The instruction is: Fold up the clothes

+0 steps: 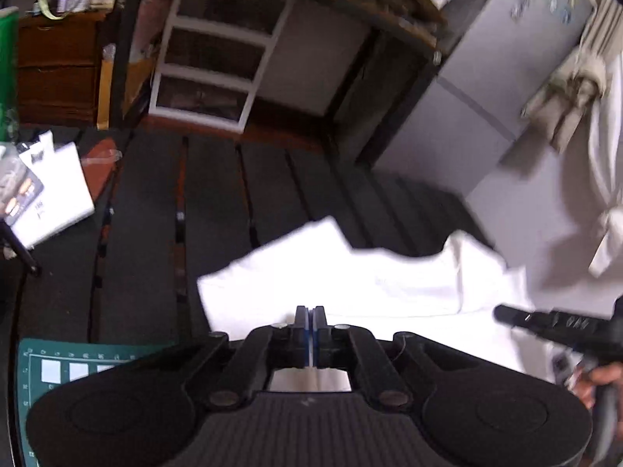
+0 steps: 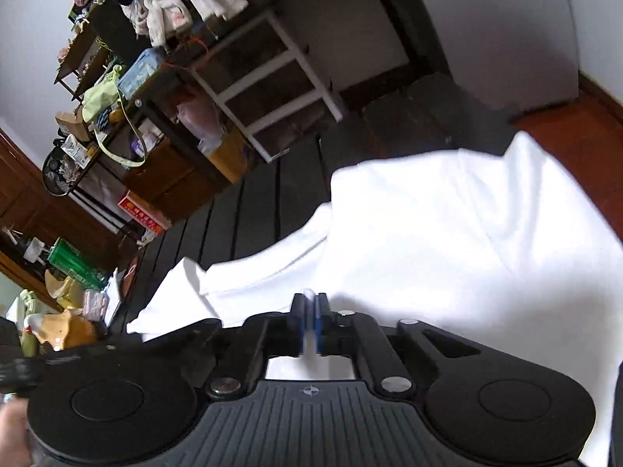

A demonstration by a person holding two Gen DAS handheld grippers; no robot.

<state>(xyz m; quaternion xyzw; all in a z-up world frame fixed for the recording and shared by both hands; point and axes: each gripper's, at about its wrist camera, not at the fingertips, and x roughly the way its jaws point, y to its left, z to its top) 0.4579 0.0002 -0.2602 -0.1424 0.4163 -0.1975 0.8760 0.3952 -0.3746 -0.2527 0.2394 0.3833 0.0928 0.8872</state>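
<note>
The white shirt (image 1: 350,284) lies rumpled on the dark slatted counter (image 1: 148,214), filling the view from 3 to 6 o'clock. The left tool (image 1: 310,311) is clamped on the shirt's near edge at 6 o'clock, white cloth showing between its blue pads. The right tool (image 2: 310,299) is likewise pinched on cloth, with a white shelf (image 2: 268,89) at 11 o'clock.

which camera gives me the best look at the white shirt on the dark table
The right wrist view. There the white garment fills most of the picture, showing a sleeve, a seam and folds beyond the right gripper. The left wrist view shows a smaller, overexposed patch with little detail, partly behind the left gripper.
</note>
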